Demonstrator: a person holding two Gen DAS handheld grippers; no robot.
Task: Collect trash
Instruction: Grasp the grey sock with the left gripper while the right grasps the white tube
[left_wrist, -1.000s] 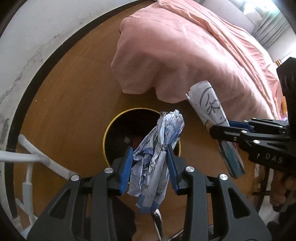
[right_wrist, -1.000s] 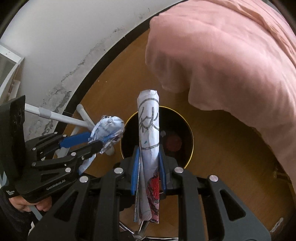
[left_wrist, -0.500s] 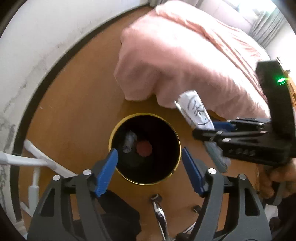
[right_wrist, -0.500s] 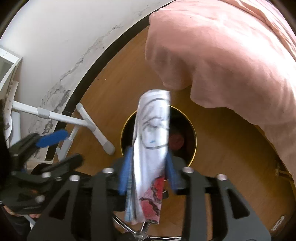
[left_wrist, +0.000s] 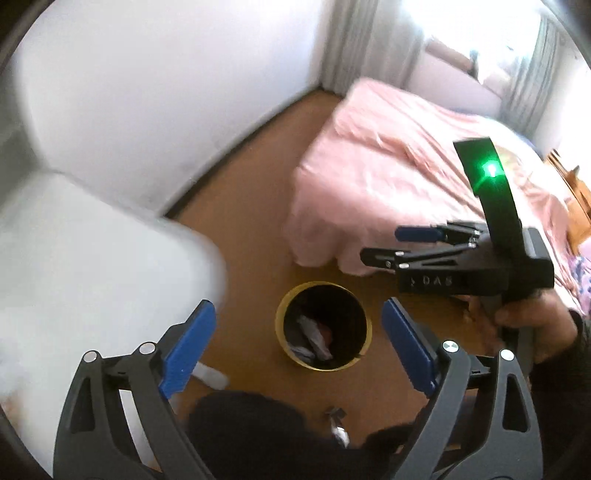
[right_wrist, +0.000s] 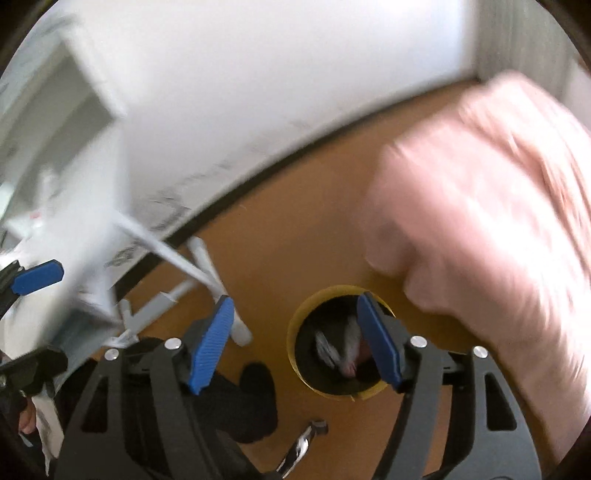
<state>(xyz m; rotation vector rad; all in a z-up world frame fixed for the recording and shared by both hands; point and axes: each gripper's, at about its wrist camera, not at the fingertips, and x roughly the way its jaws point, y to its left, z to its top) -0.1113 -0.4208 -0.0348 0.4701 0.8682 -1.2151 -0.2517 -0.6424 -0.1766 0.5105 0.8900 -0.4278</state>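
Above the yellow-rimmed bin (left_wrist: 323, 326) we hold both the left gripper (left_wrist: 297, 345) and right gripper (right_wrist: 295, 339) with jaws opening and empty, the crumpled trash (left_wrist: 314, 334) lying inside it, directly below.

Two black linkage-frame tools are seen, each fitted with ribbed blue pads (left_wrist: 188, 347) and silver screw heads (left_wrist: 450, 346) at the pivots. On the right gripper (left_wrist: 384, 244), pale lettering reading "DAS" is shown on the housing, and a black upright fin (left_wrist: 495, 199) is lit by a green lamp. A dark sleeve (left_wrist: 576, 332) is worn at the wrist.
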